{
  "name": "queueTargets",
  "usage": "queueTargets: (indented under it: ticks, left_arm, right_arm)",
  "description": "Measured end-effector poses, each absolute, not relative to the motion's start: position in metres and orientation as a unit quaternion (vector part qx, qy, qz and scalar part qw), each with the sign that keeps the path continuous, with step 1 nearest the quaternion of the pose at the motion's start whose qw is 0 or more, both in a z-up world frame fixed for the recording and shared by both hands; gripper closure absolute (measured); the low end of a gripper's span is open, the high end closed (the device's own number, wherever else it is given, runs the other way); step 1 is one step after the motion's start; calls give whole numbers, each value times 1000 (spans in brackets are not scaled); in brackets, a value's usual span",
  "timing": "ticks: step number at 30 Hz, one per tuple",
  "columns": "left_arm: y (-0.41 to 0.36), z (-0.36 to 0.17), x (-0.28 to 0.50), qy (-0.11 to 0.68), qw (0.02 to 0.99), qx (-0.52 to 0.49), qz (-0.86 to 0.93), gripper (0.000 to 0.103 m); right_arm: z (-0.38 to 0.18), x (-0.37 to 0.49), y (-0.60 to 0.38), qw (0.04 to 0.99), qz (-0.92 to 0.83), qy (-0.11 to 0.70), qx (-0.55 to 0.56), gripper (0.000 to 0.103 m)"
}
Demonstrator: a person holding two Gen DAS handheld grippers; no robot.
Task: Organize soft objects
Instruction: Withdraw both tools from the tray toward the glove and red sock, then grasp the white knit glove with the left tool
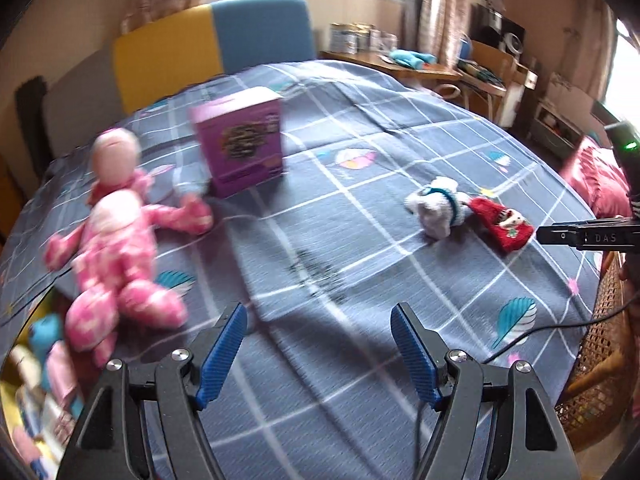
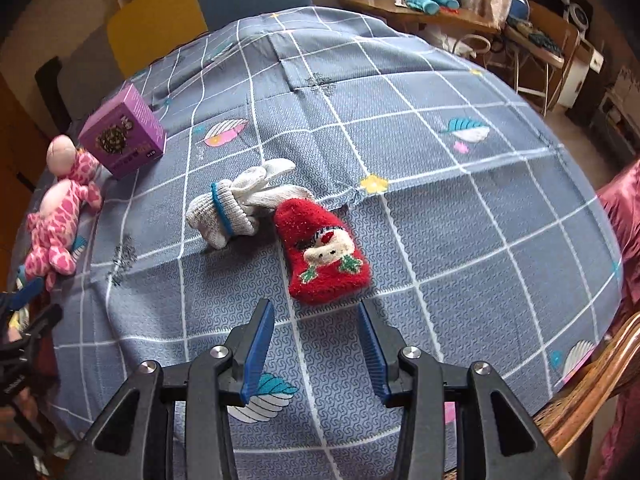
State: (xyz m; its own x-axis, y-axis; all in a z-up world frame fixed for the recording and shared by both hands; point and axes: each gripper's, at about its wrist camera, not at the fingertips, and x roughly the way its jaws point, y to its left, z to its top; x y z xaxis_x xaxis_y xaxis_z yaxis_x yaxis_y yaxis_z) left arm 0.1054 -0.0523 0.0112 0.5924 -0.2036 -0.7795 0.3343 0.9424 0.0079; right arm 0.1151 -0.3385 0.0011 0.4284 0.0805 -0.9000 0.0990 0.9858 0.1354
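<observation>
Four loose items lie on a bed covered by a blue-grey checked sheet (image 2: 460, 208): one pink plush doll (image 1: 116, 256), one purple box (image 1: 240, 140), one bundle of white knit gloves with blue cuff bands (image 2: 236, 204) and one red fluffy sock with a snowman face (image 2: 324, 252). The doll sprawls at the bed's left edge, just beside the upright box. The glove bundle and the red sock lie near the middle of the sheet, touching each other, well apart from the doll.

Two hand-held grippers hang over the bedding. The left gripper (image 1: 318, 348) has its blue-padded jaws spread wide over bare sheet with nothing between them. The right gripper (image 2: 316, 344) stands just short of the red sock, jaws parted more narrowly, its pads clear of the sock and gripping nothing.

One yellow-and-blue headboard (image 2: 200, 8) stands behind the bed, and one wooden desk (image 2: 420, 12) lies beyond.
</observation>
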Motion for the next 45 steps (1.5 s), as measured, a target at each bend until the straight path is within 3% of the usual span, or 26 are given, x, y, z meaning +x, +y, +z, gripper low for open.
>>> queueTargets:
  ticks: [15, 30, 31, 32, 35, 45]
  left_arm:
    - [-158, -11, 171, 435, 860, 146, -225, 28]
    - [-243, -42, 215, 438, 829, 211, -274, 28]
    - [-246, -46, 219, 439, 829, 214, -273, 34]
    - [-247, -50, 222, 441, 828, 212, -273, 49]
    - [-245, -61, 227, 462, 822, 187, -275, 57]
    - [-174, -32, 194, 453, 851, 82, -253, 58]
  right_arm:
    - [-6, 112, -363, 828, 14, 528, 189, 60]
    - [-9, 112, -369, 821, 34, 525, 223, 60]
    - [-9, 112, -369, 820, 34, 525, 225, 60]
    - [-9, 112, -369, 820, 33, 526, 225, 60]
    - [-10, 113, -367, 818, 35, 530, 220, 60]
    - [-10, 115, -365, 819, 22, 537, 204, 60]
